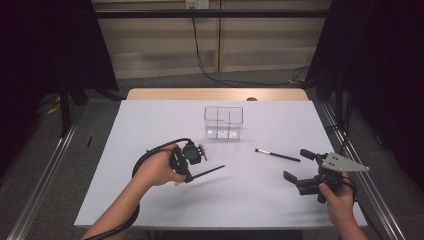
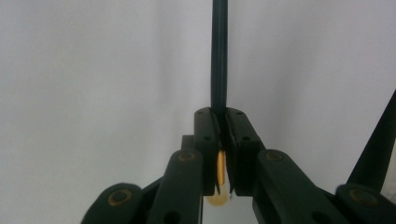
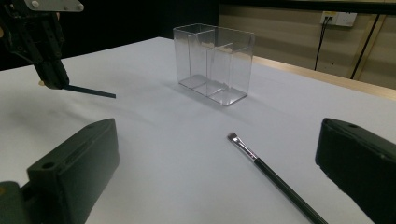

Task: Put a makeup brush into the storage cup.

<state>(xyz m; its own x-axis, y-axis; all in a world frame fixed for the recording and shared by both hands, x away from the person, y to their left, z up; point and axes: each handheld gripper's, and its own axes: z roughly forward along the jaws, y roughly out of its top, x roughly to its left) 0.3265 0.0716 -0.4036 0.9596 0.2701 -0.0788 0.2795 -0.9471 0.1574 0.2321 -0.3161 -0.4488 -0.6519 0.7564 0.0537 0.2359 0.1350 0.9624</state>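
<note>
Holding the left gripper (image 1: pixel 189 176) above the white table (image 1: pixel 150 120), we keep its jaws clamped on a thin dark stick (image 1: pixel 207 173). Our right gripper (image 1: pixel 299 165) has its jaws wide apart near a makeup brush (image 1: pixel 276 155) lying before the clear organizer (image 1: pixel 223 121).

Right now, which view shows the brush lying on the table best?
The right gripper view: the loose brush lies close between that gripper's open fingers, bristle tip and silver ferrule clear. The high view shows the same brush small, left of the right gripper. The left gripper view shows a different brush, which its own fingers clamp.
</note>
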